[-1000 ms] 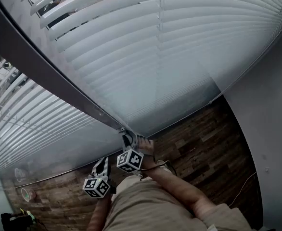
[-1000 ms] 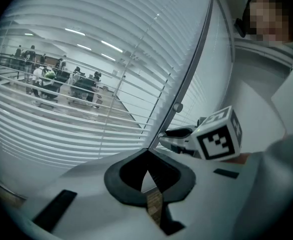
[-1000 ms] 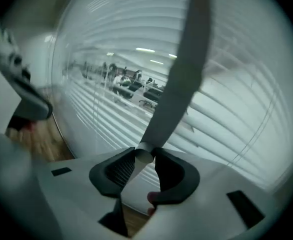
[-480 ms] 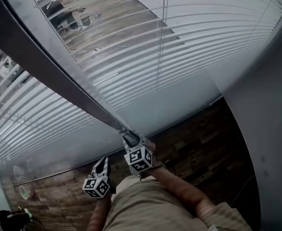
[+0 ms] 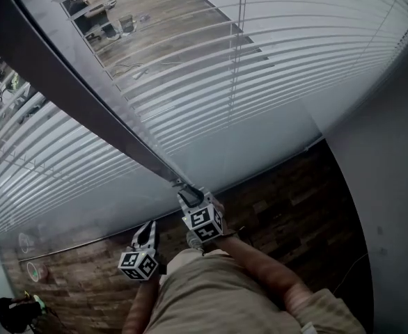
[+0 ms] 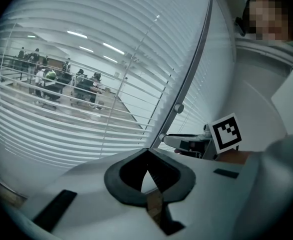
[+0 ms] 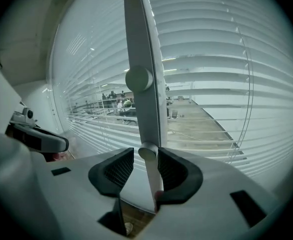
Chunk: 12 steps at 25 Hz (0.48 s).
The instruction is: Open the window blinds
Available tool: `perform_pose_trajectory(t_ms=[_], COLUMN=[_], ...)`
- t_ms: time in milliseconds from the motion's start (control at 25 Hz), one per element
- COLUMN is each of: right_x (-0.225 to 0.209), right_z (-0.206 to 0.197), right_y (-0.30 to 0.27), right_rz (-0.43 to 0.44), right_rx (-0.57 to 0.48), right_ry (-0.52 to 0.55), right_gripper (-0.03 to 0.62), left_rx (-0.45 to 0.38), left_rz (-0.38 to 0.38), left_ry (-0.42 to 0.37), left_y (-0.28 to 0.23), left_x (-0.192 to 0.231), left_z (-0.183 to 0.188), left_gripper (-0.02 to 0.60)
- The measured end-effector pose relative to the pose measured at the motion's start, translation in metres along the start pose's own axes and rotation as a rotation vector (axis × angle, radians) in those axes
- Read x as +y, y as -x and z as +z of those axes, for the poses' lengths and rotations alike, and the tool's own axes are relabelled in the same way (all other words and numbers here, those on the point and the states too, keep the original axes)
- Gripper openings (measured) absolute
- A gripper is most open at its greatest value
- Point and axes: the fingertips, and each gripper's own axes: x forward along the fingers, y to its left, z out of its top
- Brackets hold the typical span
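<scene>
The blinds hang across the glass ahead of the person, on both sides of a dark upright post. Their slats run level along the window, so the long axis lies sideways, crossing the post. The slats are turned flat, edge toward the viewer, and the gaps between them show a wooden floor and, farther off, a room with people at desks. Thin cords run down across the slats to the right of the post.

Two small round knobs sit one above the other on the post: the upper knob and the lower knob. The right gripper points up at the post with the lower knob between its jaws. The jaws have just been opening and stand apart: the right pad lies against the knob, and a clear gap shows on the other side.

The left gripper hangs lower and to the left, near the glass, with its jaw tips together and nothing between them.

Each gripper carries a cube printed with black-and-white square marker patterns; one face shows plainly in the left gripper view. The plank floor lies below the window.
</scene>
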Motion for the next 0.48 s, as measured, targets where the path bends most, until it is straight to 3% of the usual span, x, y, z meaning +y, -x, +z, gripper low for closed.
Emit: perform_pose_trajectory(t_ms=[200,480], right_x=[-0.009,-0.045], right_z=[0.018,0.056], right_y=[0.017,0.062], right_rz=[0.058,0.057], right_rx=[-0.004,0.010], right_ry=[0.027,0.057], right_gripper=[0.144,0.144], left_rx=[-0.017,-0.021], left_rz=[-0.010,-0.001], left_ry=[-0.027,-0.090], left_y=[-0.001,0.005], left_x=[-0.006,-0.025], left_z=[0.019,0.058], left_gripper=[0.012,0.012])
